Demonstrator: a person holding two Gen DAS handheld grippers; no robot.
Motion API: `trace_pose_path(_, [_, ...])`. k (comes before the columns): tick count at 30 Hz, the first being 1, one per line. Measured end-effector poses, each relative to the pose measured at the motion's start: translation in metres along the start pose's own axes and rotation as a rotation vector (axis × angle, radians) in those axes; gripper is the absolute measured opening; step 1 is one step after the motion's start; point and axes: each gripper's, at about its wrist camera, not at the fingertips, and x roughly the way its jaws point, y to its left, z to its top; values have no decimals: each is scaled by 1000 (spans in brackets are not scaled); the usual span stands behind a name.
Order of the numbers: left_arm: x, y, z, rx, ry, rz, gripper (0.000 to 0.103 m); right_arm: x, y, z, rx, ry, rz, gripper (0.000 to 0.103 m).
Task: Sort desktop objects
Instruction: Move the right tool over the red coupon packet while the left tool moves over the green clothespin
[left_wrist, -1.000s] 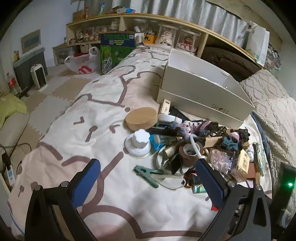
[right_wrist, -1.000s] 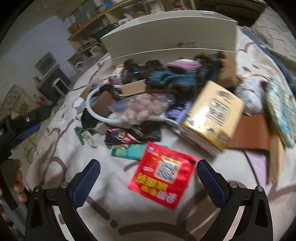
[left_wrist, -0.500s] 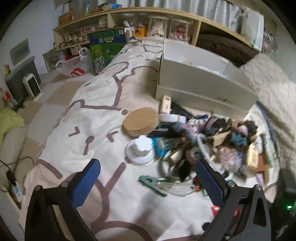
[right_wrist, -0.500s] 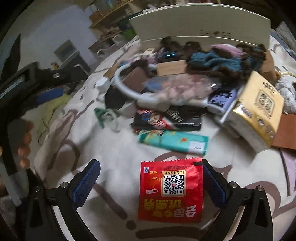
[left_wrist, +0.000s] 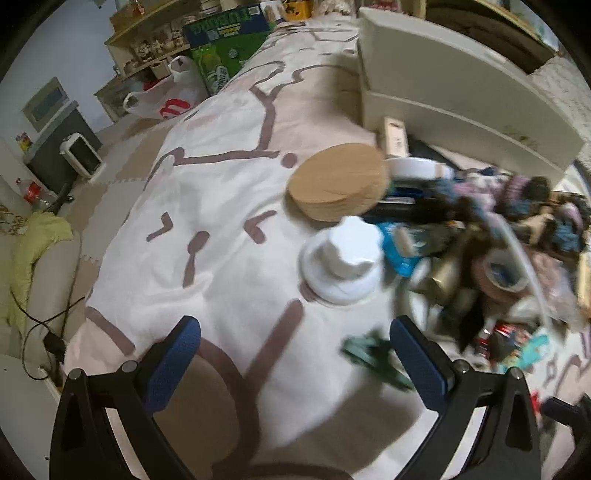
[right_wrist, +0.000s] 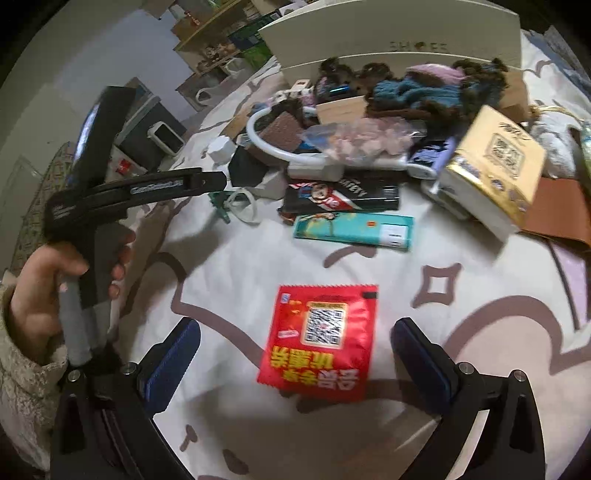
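Right tool wide open w/ red packet between fingers; left tool wide, empty.

Right tool has neared the red packet, seemingly straddling it.

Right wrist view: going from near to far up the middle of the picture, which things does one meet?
Red packet → teal flat box → black packet → white curved tube → white storage box.
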Motion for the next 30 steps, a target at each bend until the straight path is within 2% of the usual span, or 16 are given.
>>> trace_pose_path(5, [12, -3, -3, 25, 1, 28, 103, -3, -3, 1, 12, -19, -40, 103])
trace_pose_path(13, [5, -8, -16, 102, 48, 8, 103, 2, -7, -3, 15, -14, -70, 103])
trace_pose_path(19, [-3, -19, -31, 182, 56, 24, 103, 13, 6, -7, -40, -26, -161, 103])
trace_pose_path(26, [-9, -22, -39, 159, 106, -48, 103, 26, 22, -12, -120, -21, -243, 103])
trace_pose_path(30, [-12, -18, -39, 90, 117, -111, 103, 30, 18, -13, -114, -19, -317, 103])
